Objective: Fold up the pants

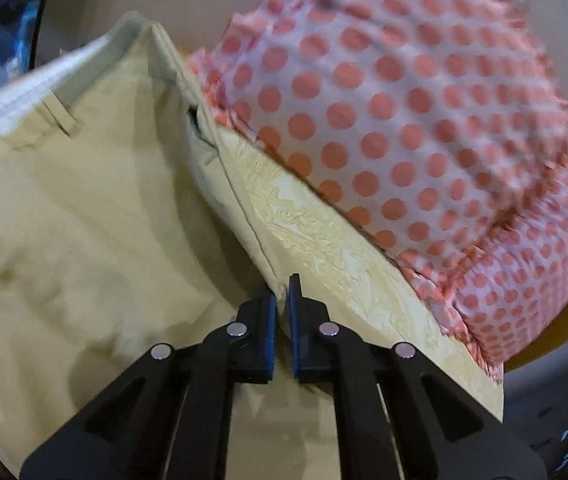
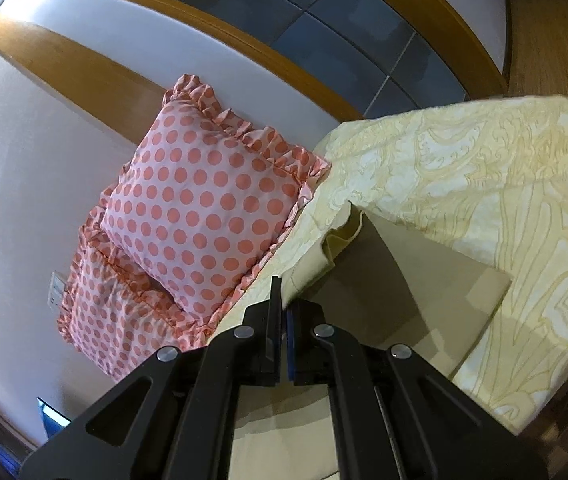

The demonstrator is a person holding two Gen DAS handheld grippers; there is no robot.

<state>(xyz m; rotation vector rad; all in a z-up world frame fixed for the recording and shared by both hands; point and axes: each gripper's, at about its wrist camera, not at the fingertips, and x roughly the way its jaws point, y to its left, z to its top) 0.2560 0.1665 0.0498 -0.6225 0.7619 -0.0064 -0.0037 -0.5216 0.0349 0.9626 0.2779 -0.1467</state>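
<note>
The pants (image 1: 84, 208) are pale beige, with a white-lined waistband and a belt loop at the upper left of the left wrist view. My left gripper (image 1: 283, 300) is shut on a folded edge of the pants and holds it up off the bed. In the right wrist view the pants (image 2: 412, 292) lie flat on the bed, with one edge lifted. My right gripper (image 2: 283, 308) is shut on that lifted edge of the pants.
A cream patterned bedspread (image 2: 504, 200) covers the bed and also shows in the left wrist view (image 1: 344, 264). Pink polka-dot frilled pillows (image 2: 204, 208) lie at the head, close to both grippers, and fill the right of the left wrist view (image 1: 424, 128). A wooden headboard (image 2: 96, 72) and white wall stand behind.
</note>
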